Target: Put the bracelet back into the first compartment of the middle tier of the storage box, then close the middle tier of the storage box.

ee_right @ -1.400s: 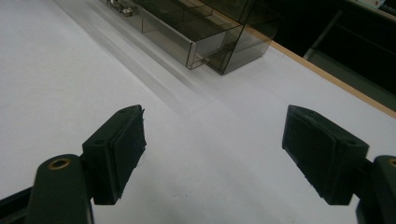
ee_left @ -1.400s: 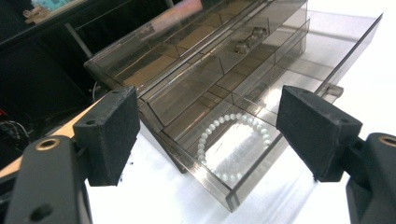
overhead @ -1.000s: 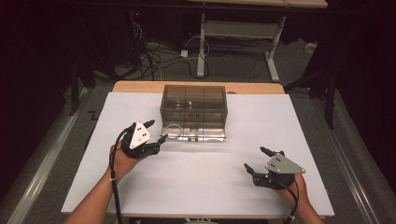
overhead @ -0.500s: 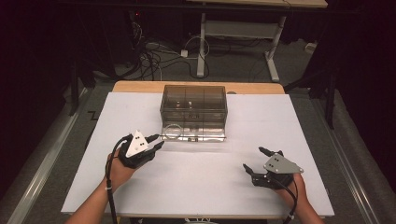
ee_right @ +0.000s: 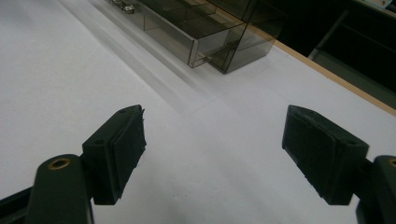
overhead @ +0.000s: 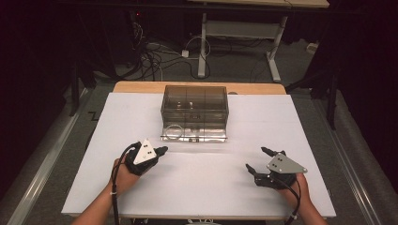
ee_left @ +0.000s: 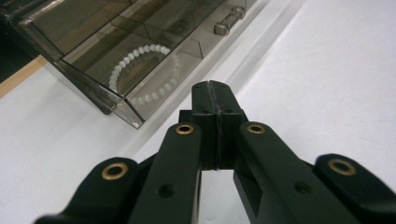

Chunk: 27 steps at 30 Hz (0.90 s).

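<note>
A smoky clear plastic drawer box (overhead: 195, 105) stands at the back middle of the white table, its bottom drawer (overhead: 193, 133) pulled out toward me. A white bead bracelet (ee_left: 144, 72) lies in the drawer's left compartment (overhead: 174, 131). My left gripper (overhead: 162, 150) rests low on the table, a little in front and left of the drawer. Its jaws have just been closing and now stand shut, pads together, with nothing between them (ee_left: 212, 95). My right gripper (overhead: 257, 160) sits on the table at the front right, open and empty (ee_right: 212, 149).
The white sheet (overhead: 202, 197) covers the table, with a wooden edge (overhead: 141, 86) behind the box. Beyond the table are cables (overhead: 155, 56) on the floor and a desk frame (overhead: 234, 33). Dark surroundings lie on both sides.
My left gripper has sunk toward the table and drawn slightly back from the drawer, and its jaws have come together. The right gripper has stayed in place.
</note>
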Motion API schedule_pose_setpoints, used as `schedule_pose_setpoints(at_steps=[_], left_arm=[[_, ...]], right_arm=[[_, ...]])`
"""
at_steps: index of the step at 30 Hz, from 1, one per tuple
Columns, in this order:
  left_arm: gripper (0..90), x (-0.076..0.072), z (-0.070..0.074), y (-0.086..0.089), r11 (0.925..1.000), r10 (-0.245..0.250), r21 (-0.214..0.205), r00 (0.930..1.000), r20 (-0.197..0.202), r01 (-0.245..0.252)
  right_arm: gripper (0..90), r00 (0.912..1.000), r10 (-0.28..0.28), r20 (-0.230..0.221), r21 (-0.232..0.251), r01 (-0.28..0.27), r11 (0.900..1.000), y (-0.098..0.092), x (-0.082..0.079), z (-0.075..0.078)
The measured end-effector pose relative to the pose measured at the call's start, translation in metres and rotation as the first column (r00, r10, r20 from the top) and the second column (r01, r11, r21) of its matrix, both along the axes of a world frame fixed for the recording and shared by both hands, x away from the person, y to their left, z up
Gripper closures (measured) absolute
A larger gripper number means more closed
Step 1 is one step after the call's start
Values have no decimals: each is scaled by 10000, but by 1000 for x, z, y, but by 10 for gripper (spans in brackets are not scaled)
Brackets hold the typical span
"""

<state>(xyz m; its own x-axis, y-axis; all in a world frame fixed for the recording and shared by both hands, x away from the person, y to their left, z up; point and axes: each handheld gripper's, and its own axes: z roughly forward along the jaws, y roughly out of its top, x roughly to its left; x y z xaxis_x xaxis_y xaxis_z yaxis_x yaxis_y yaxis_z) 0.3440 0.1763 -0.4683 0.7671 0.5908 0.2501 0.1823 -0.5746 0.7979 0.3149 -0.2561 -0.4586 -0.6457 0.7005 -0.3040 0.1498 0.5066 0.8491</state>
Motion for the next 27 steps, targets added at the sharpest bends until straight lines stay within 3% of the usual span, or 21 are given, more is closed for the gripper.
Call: schedule_pose_setpoints(at_steps=[11, 27], left_arm=[[880, 0, -13, -9, 9994, -139, 326, 9993, -356, 151], [880, -2, -14, -15, 9989, -82, 458, 9999, -101, 86]], right_arm=[[224, 10000, -76, 36, 11, 76, 10000, 1, 4, 1], [224, 9999, -105, 98, 30, 105, 9999, -2, 3, 2]])
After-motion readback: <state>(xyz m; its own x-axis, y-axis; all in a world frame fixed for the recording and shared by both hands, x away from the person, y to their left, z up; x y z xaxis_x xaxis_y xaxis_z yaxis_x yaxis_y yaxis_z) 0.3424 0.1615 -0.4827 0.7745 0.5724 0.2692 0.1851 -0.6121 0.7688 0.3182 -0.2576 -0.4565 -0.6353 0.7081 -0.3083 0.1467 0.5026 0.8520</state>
